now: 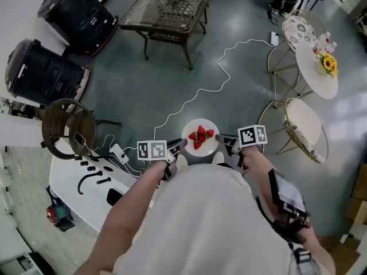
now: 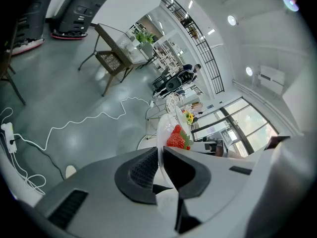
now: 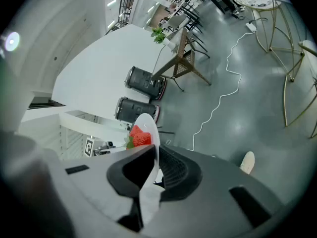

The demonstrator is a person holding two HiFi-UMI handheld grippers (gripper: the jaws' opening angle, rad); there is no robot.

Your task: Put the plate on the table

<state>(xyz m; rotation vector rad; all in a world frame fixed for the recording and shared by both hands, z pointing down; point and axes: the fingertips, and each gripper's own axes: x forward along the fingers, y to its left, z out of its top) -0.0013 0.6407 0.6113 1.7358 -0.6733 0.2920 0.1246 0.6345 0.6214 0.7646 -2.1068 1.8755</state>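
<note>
While left gripper and right gripper each clamp an opposite rim, plate hangs between them | round counter ahead-right, well apart, nearer right gripper.

**Open hall, grey floor: fittings as seen**

Floor: glossy grey, with a white cable snaking across it. Upper left: a black machine and its twin against a white wall. Top centre: a wicker-framed glass-top table. Right: a round white table bearing yellow flowers, with gold-wire chairs beside it. Lower left: a round wicker chair and a white desk. Far end — tall windows, a railed gallery and ceiling spotlights.
</note>
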